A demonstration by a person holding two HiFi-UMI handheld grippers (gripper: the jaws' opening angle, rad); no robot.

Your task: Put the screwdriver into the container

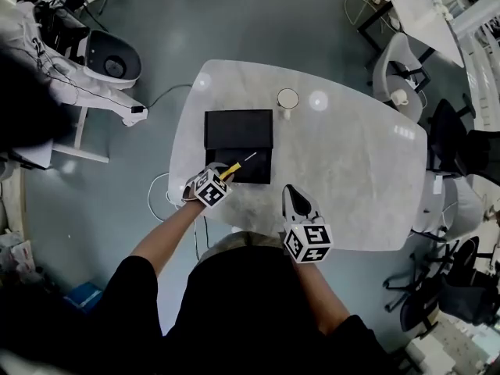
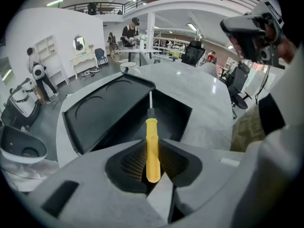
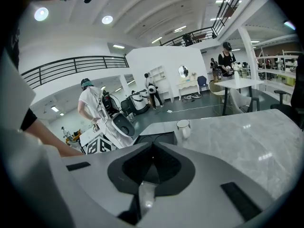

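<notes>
Holding screwdriver (image 2: 152,146) over container's (image 2: 186,112) near rim, wide tabletop (image 1: 351,170) rightward

Screwdriver (image 1: 238,164) tip too small, container (image 3: 159,137) mostly behind right gripper (image 3: 152,148) jaws

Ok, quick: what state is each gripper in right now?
Left gripper: closed on the yellow handle of the screwdriver.
Right gripper: closed, holding nothing.

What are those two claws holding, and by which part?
The left gripper clamps the yellow-handled metal screwdriver by its handle's rear half; the right gripper is shut, empty.
</notes>
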